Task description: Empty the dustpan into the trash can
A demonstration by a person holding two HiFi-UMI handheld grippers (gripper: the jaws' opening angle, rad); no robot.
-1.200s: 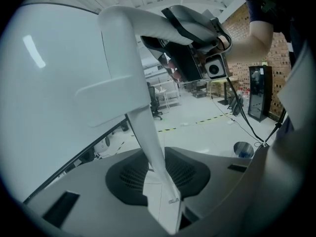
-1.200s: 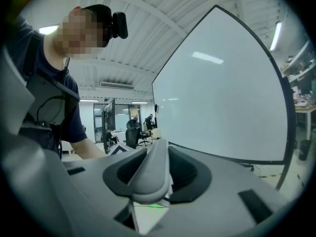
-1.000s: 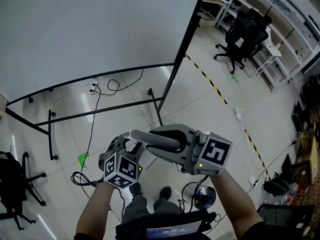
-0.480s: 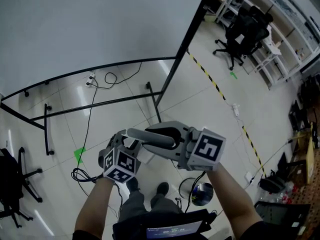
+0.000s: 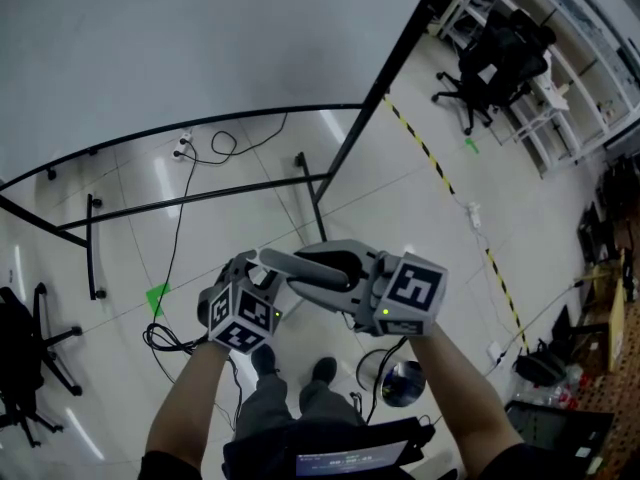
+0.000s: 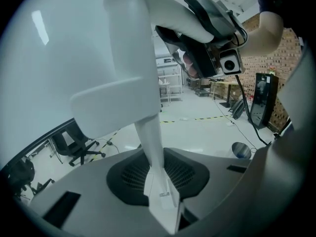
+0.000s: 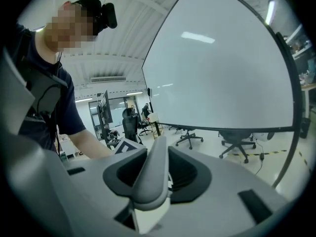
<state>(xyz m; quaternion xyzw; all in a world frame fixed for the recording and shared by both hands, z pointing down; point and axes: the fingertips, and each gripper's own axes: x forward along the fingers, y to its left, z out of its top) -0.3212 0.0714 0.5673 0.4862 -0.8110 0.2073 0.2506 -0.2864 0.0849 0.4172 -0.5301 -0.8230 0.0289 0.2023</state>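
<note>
A grey bar-shaped handle (image 5: 305,273) is held in the air in front of my body, between both grippers. My left gripper (image 5: 262,268) is shut on its thin pale end (image 6: 160,191). My right gripper (image 5: 325,273) points toward the left one and is shut on the rounded grey bar (image 7: 153,174). In the left gripper view the piece rises from the jaws and bends over to the right gripper (image 6: 217,43). No dustpan blade shows in any view. A round shiny container (image 5: 404,387) stands on the floor by my right foot, also seen as a container (image 6: 241,150) in the left gripper view.
A large whiteboard (image 5: 200,48) on a black frame (image 5: 315,208) stands ahead, with cables (image 5: 180,218) trailing across the tiles. Office chairs (image 5: 490,68) stand at the far right, another chair (image 5: 20,353) at the left. A yellow-black tape line (image 5: 450,198) crosses the floor. My shoes (image 5: 324,371) are below the grippers.
Both grippers have sunk a little together with the handle between them. Their grips look the same.
</note>
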